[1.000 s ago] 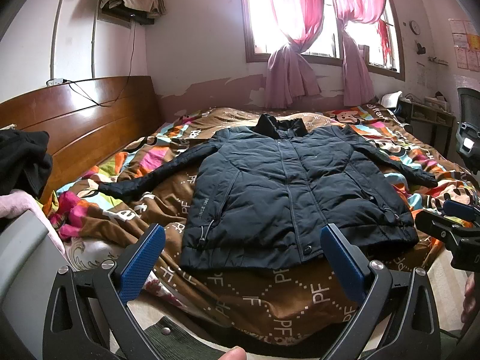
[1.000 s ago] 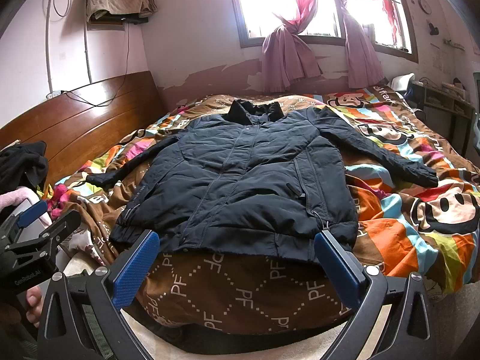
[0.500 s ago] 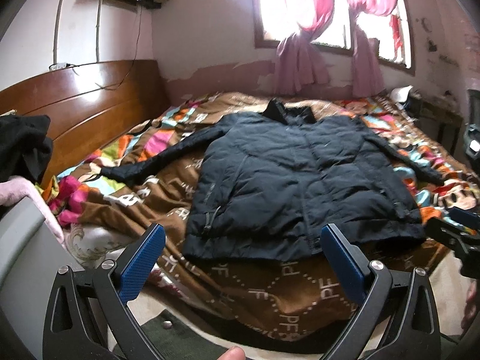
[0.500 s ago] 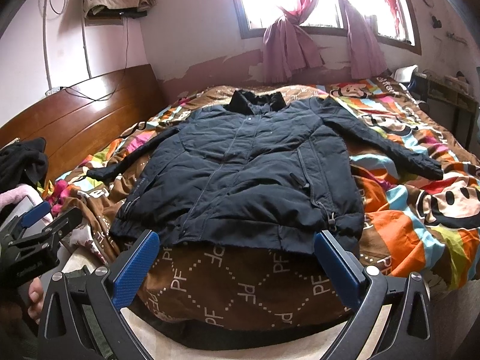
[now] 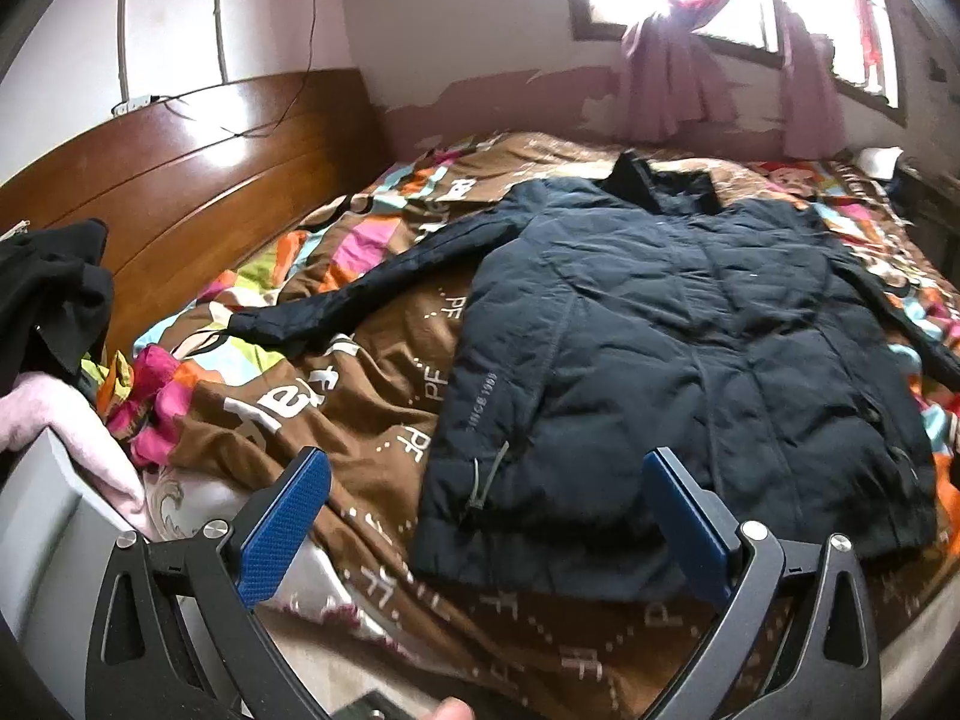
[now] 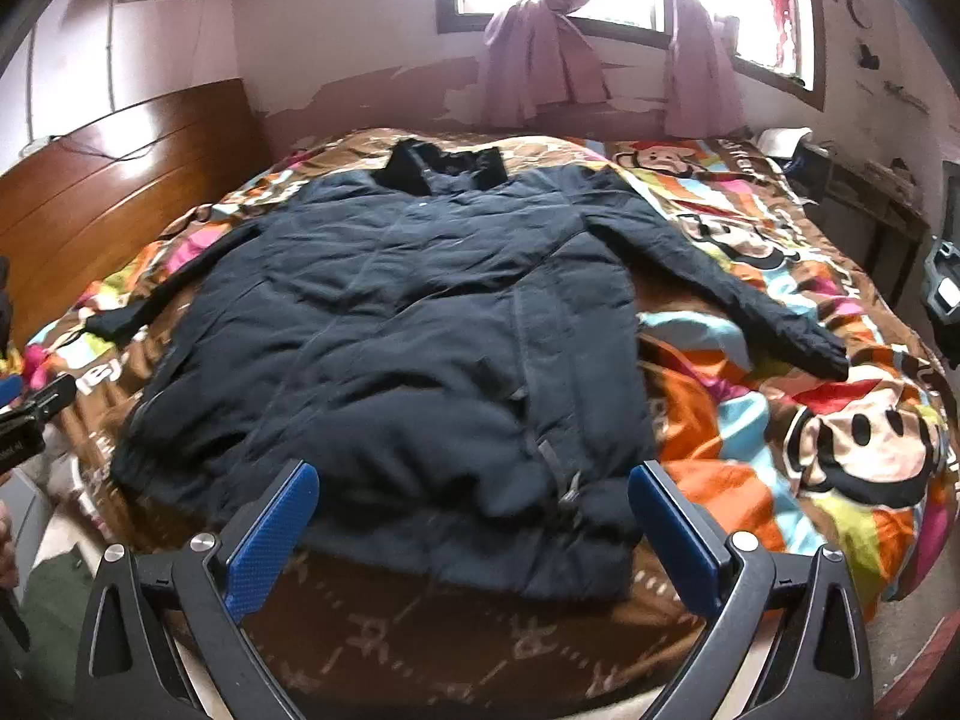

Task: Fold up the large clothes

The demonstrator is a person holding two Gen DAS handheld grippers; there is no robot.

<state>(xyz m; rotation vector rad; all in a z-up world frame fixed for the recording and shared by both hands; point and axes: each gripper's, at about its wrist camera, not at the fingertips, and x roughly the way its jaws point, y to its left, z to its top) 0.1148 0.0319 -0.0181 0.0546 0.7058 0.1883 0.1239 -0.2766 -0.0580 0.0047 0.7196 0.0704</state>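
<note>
Left gripper (image 5: pixel 486 519) up front, fingers spread wide, nothing held; right gripper (image 6: pixel 474 522) the same, poised at the hem. Beyond them the dark padded jacket (image 6: pixel 408 324) lies flat on the patterned quilt (image 6: pixel 840 432), sleeves out, collar toward the pink curtains (image 6: pixel 534 72).

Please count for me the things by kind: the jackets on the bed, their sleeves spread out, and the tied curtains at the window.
Dark jacket lying flat on the bed: 1
Spread sleeves: 2, left and right
Tied pink curtains: 2, and
Total: 5
</note>
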